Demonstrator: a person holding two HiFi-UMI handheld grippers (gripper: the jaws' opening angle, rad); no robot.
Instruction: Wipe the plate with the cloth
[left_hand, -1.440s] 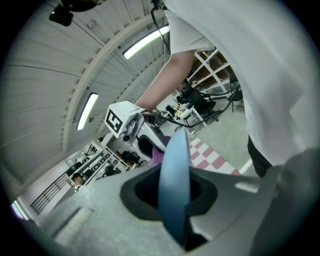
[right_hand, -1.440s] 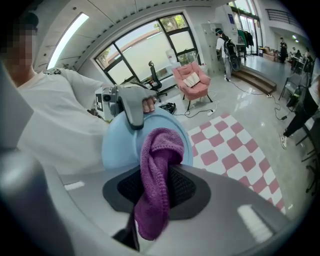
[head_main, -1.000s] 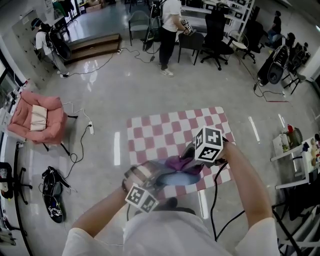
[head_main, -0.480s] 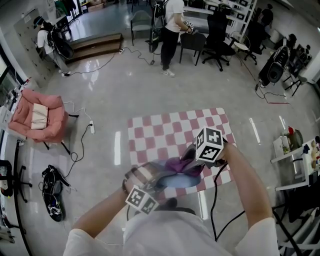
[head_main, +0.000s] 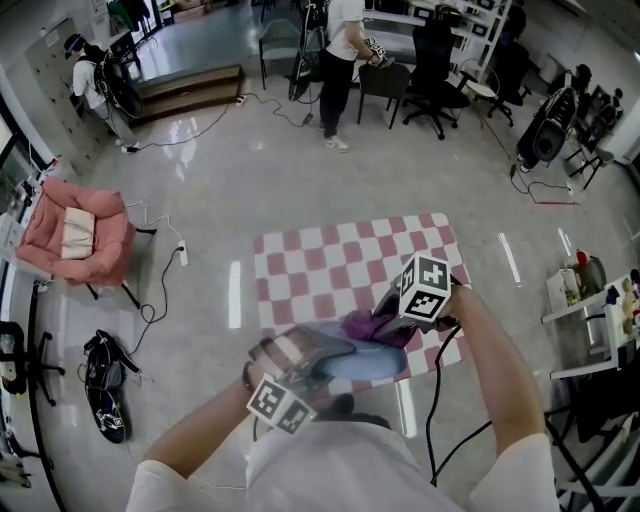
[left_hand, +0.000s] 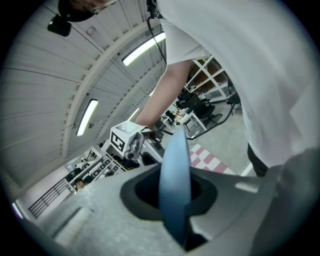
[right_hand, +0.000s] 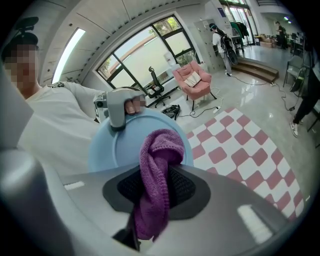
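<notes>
A light blue plate (head_main: 362, 362) is held above the near edge of the checkered table, with my left gripper (head_main: 318, 356) shut on its left rim. In the left gripper view the plate (left_hand: 174, 186) stands edge-on between the jaws. My right gripper (head_main: 385, 322) is shut on a purple cloth (head_main: 374, 326), which rests against the plate's far side. The right gripper view shows the cloth (right_hand: 154, 185) bunched between the jaws and pressed on the plate (right_hand: 130, 147), with the left gripper (right_hand: 118, 111) clamped on the plate's far rim.
The table's red-and-white checkered cloth (head_main: 330, 260) lies bare beyond the plate. A pink armchair (head_main: 75, 236) stands at the left, a bag (head_main: 106, 400) on the floor near it. Cables cross the floor. Office chairs and a standing person (head_main: 338, 60) are far off.
The plate has tilted and shifted slightly right. My right gripper with the cloth has moved a little right and down over the plate's far rim.
</notes>
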